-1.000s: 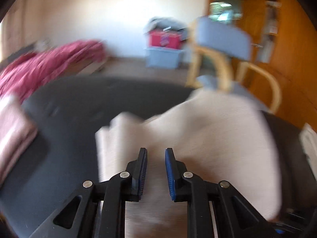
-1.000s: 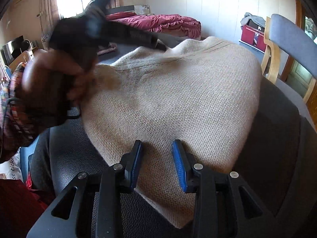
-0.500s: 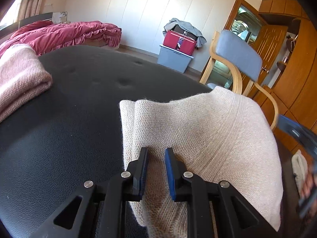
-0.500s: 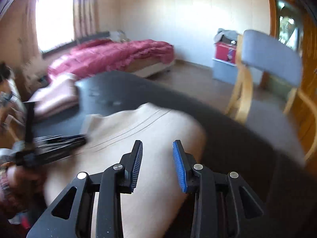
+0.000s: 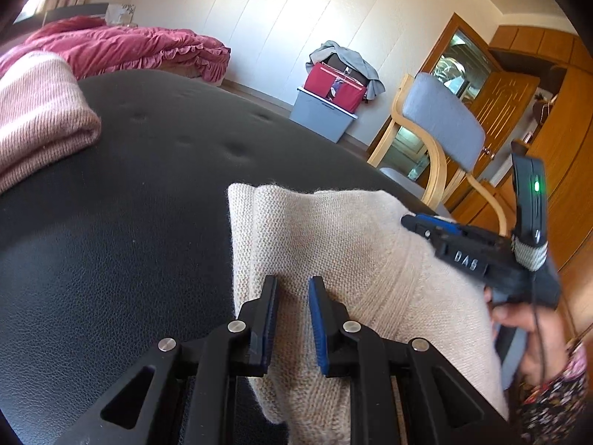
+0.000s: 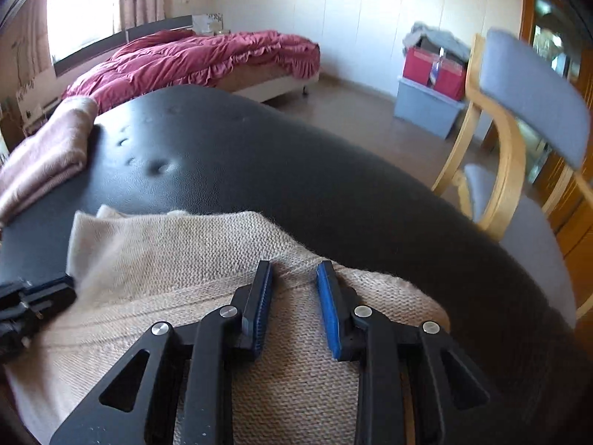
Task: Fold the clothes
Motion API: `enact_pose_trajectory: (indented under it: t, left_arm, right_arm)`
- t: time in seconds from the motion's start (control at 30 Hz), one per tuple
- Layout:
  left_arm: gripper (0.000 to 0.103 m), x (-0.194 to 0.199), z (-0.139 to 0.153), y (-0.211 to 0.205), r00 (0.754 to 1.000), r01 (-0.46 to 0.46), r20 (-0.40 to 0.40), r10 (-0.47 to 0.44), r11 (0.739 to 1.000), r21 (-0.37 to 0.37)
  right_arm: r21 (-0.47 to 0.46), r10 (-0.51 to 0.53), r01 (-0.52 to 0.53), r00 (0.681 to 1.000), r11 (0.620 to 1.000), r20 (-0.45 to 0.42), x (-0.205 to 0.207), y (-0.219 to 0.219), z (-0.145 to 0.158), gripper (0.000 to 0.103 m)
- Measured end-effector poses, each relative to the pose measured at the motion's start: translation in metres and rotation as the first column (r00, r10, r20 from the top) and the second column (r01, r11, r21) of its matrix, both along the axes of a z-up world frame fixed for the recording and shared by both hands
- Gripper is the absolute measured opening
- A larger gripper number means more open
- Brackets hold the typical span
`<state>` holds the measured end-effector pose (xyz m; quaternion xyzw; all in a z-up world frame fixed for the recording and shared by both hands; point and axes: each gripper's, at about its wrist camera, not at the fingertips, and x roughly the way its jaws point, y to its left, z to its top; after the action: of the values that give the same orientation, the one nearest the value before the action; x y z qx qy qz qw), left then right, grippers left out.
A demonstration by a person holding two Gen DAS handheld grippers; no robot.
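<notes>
A beige knit sweater lies folded on a black leather surface. My left gripper hovers over the sweater's left folded edge, its jaws a little apart with only the knit below showing in the gap. My right gripper sits over the sweater's far edge. Its jaws are closing, a small ridge of knit lies between the tips, and the pads do not press it. The left wrist view shows the right gripper from the side, held in a hand.
A folded pink knit garment lies at the surface's left end. Past the right edge stands a wooden chair with grey cushions. A bed with red bedding and a grey storage box stand farther back.
My right gripper swung across the sweater to its far right edge and narrowed slightly. It now shows at the right of the left wrist view. The left gripper shifted a little along the left edge.
</notes>
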<state>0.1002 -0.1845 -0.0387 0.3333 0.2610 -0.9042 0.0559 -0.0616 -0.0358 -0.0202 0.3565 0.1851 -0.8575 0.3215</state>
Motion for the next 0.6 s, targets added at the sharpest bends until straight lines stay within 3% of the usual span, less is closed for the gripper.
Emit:
enact_pose_trajectory:
  t: [0.1, 0.27, 0.33, 0.5, 0.6]
  left_arm:
    - [0.018, 0.016, 0.002, -0.007, 1.000, -0.024, -0.004, 0.024, 0.999, 0.030]
    - [0.018, 0.057, 0.004, -0.031, 0.988, -0.155, -0.012, 0.156, 0.984, 0.086]
    - [0.018, 0.065, 0.014, -0.029, 0.987, -0.156, -0.031, 0.158, 0.985, 0.078]
    - [0.020, 0.058, 0.056, 0.023, 0.992, -0.011, -0.124, -0.001, 0.995, -0.100]
    - [0.020, 0.039, 0.053, 0.064, 0.990, 0.109, -0.058, -0.126, 0.964, -0.241]
  right_arm:
    - [-0.011, 0.002, -0.002, 1.000, 1.000, -0.017, 0.002, 0.006, 0.001, 0.028]
    - [-0.049, 0.008, -0.009, 1.000, 0.999, -0.024, 0.002, 0.012, 0.005, 0.029]
    - [-0.051, 0.013, -0.014, 1.000, 0.999, -0.020, 0.005, 0.014, 0.014, 0.030]
    - [-0.169, 0.043, -0.052, 0.998, 0.984, -0.056, 0.039, 0.037, 0.045, 0.030]
    - [-0.206, 0.077, -0.077, 0.997, 0.975, -0.010, 0.059, 0.049, 0.047, 0.030]
